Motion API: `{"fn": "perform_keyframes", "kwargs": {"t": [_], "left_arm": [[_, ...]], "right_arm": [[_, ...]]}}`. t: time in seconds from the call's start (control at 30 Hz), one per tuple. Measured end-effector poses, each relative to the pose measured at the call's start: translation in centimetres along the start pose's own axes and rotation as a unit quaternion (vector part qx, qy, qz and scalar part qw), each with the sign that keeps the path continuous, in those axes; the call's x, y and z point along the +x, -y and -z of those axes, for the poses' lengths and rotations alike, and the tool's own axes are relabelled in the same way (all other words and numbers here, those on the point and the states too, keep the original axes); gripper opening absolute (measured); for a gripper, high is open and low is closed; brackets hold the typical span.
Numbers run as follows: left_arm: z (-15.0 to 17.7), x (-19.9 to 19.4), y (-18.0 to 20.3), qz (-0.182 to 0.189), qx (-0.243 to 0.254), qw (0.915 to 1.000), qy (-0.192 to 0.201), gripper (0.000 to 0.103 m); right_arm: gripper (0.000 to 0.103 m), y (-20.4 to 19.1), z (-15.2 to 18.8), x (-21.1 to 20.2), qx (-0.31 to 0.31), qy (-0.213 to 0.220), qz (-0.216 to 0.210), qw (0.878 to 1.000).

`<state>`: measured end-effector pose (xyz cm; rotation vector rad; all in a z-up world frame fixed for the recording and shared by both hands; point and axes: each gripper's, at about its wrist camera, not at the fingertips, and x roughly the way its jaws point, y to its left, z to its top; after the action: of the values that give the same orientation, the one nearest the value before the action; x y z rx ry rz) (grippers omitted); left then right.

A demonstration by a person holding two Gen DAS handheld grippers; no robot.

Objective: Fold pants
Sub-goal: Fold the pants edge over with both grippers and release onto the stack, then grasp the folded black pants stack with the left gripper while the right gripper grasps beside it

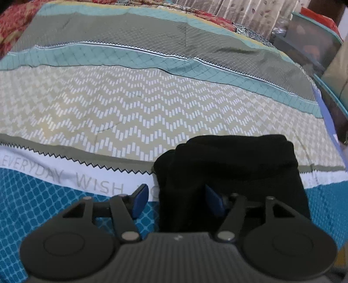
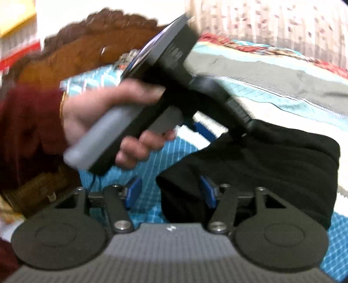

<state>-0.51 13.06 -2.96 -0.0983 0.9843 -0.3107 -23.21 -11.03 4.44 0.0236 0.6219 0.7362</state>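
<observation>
Pants (image 1: pixel 230 172) lie folded into a compact black bundle on the bed (image 1: pixel 152 108), just ahead of both tongs. Left tongs (image 1: pixel 177 201) spread, right tongs (image 2: pixel 170 192) spread, pinching nothing; each straddles the bundle's near edge. Looks like release after the last fold.

One pair of black pants (image 1: pixel 230 174) lies folded into a single bundle on one bed (image 1: pixel 152 104). One patterned bedspread (image 1: pixel 54 196) covers that bed, with one line of printed words across it. Two tools are in view: the left tool (image 1: pixel 176 200) and the right tool (image 2: pixel 171 191), each with two blue pads. One hand (image 2: pixel 102 117) shows, in one dark red sleeve (image 2: pixel 28 122). One carved wooden headboard (image 2: pixel 71 52) stands behind, and one curtain (image 1: pixel 245 13) hangs beyond the bed.
</observation>
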Motion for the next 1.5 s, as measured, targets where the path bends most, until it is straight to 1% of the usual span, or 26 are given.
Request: {"fn": "perform_keyframes", "kwargs": {"t": [0.1, 0.13, 0.17, 0.2, 0.23, 0.27, 0.3, 0.37, 0.43, 0.5, 0.57, 0.63, 0.67, 0.73, 0.83, 0.9, 0.93, 1.0, 1.1, 1.23, 1.27, 1.37, 1.43, 1.5], "left_arm": [[0.3, -0.2, 0.3, -0.011, 0.011, 0.9999, 0.003, 0.059], [0.4, -0.3, 0.3, -0.014, 0.014, 0.9998, 0.004, 0.059], [0.5, -0.3, 0.4, -0.017, 0.016, 0.9997, 0.005, 0.059], [0.5, -0.4, 0.4, -0.019, 0.017, 0.9997, 0.006, 0.059], [0.6, -0.4, 0.4, -0.021, 0.017, 0.9996, 0.006, 0.06], [0.6, -0.3, 0.4, -0.024, 0.017, 0.9995, 0.005, 0.06], [0.7, -0.3, 0.4, -0.027, 0.017, 0.9995, 0.001, 0.061], [0.8, -0.2, 0.2, -0.026, 0.014, 0.9996, 0.001, 0.062], [0.8, -0.2, 0.1, -0.025, 0.014, 0.9996, 0.0, 0.063], [0.8, -0.2, 0.1, -0.027, 0.014, 0.9995, 0.0, 0.063], [0.7, -0.1, 0.1, -0.028, 0.015, 0.9995, -0.001, 0.063], [0.7, -0.1, 0.1, -0.028, 0.014, 0.9995, -0.002, 0.063], [0.7, -0.1, 0.1, -0.029, 0.014, 0.9995, -0.002, 0.063], [0.7, 0.0, 0.1, -0.03, 0.013, 0.9995, -0.003, 0.064], [0.7, 0.1, 0.1, -0.032, 0.013, 0.9994, -0.005, 0.064], [0.6, 0.2, 0.1, -0.036, 0.012, 0.9993, -0.006, 0.064], [0.6, 0.2, 0.1, -0.037, 0.012, 0.9992, -0.007, 0.064], [0.6, 0.3, 0.0, -0.038, 0.01, 0.9992, -0.009, 0.064], [0.5, 0.5, -0.1, -0.04, 0.01, 0.9991, -0.01, 0.065], [0.5, 0.7, -0.2, -0.04, 0.009, 0.9991, -0.011, 0.068], [0.6, 0.8, -0.2, -0.04, 0.008, 0.9991, -0.011, 0.069], [0.6, 1.1, -0.2, -0.044, 0.009, 0.9989, -0.012, 0.074], [0.7, 1.0, -0.2, -0.046, 0.007, 0.9989, -0.01, 0.075], [0.8, 0.7, -0.3, -0.047, 0.004, 0.9989, -0.009, 0.077]], "right_arm": [[0.052, 0.7, -0.1, -0.8, 0.015, 0.015, 0.025, 0.999], [0.049, 0.9, -0.1, -0.9, 0.023, 0.015, 0.027, 0.999], [0.044, 1.2, 0.0, -0.6, 0.032, 0.007, 0.025, 0.999], [0.038, 1.4, 0.1, -0.2, 0.041, -0.008, 0.019, 0.999], [0.035, 1.6, 0.3, 0.5, 0.053, -0.03, 0.007, 0.998], [0.035, 1.7, 0.7, 1.3, 0.066, -0.062, -0.015, 0.996], [0.035, 1.6, 0.9, 1.7, 0.068, -0.077, -0.019, 0.995], [0.035, 1.4, 0.8, 0.9, 0.069, -0.069, -0.028, 0.995], [0.035, 2.5, 0.2, -0.9, 0.098, -0.039, -0.046, 0.993], [0.036, 4.2, -0.3, -3.2, 0.132, 0.003, -0.026, 0.991], [0.036, 6.1, 0.0, -5.4, 0.161, 0.033, 0.015, 0.986], [0.036, 7.7, 0.8, -6.5, 0.179, 0.036, 0.063, 0.981], [0.037, 8.4, 1.4, -6.8, 0.189, 0.027, 0.084, 0.978], [0.037, 9.2, 2.8, -7.0, 0.205, 0.009, 0.111, 0.972], [0.034, 8.8, 4.3, -6.0, 0.204, -0.019, 0.119, 0.971], [0.024, 8.0, 4.3, -5.1, 0.192, -0.027, 0.119, 0.974], [0.022, 7.4, 4.3, -4.7, 0.18, -0.03, 0.123, 0.975], [0.01, 6.9, 4.2, -4.4, 0.158, -0.037, 0.137, 0.977], [0.008, 6.6, 4.1, -4.9, 0.139, -0.037, 0.143, 0.979], [0.006, 6.4, 5.6, -5.7, 0.14, -0.044, 0.149, 0.978], [0.004, 6.2, 6.1, -5.6, 0.14, -0.048, 0.151, 0.977], [0.003, 6.6, 7.1, -4.8, 0.163, -0.069, 0.138, 0.974], [0.003, 6.5, 7.0, -4.9, 0.161, -0.069, 0.139, 0.975], [0.003, 6.7, 6.7, -5.2, 0.164, -0.074, 0.131, 0.975]]}}
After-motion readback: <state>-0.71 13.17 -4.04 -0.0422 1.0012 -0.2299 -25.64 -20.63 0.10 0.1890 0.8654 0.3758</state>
